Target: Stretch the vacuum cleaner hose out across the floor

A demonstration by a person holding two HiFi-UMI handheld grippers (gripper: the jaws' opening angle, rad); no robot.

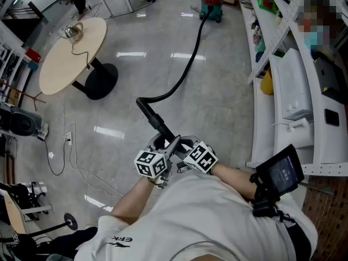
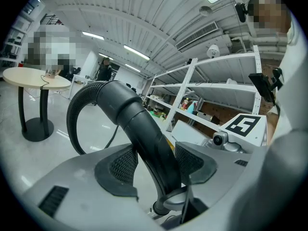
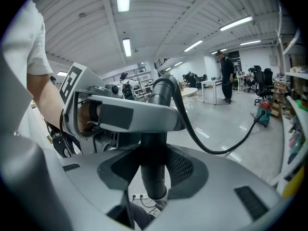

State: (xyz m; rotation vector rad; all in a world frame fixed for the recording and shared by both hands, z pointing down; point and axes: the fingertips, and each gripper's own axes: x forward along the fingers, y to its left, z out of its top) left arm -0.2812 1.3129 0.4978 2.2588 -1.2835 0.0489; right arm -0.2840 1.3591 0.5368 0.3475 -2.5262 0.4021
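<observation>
**Left gripper** (image 1: 161,144) (image 2: 154,160): jaws clenched on the rigid black handle tube (image 1: 154,117) (image 2: 144,129) of the vacuum hose, with a ribbed pad pressing each side.

**Right gripper** (image 1: 182,144) (image 3: 154,166): just beside the left gripper and clamped on the same tube (image 3: 153,177), pads against both sides.

**Vacuum hose** (image 1: 185,72) (image 3: 211,148): black and corrugated. It bends over at the tube's far end, then runs in a long shallow curve over the glossy grey floor (image 1: 217,107).

**Vacuum cleaner** (image 1: 212,5): a green and red canister at the hose's far end, well away from the grippers.

**Round table** (image 1: 70,53): pale top on a black pedestal, to the left of the hose.

**White shelving** (image 1: 283,91): runs along the right.
</observation>
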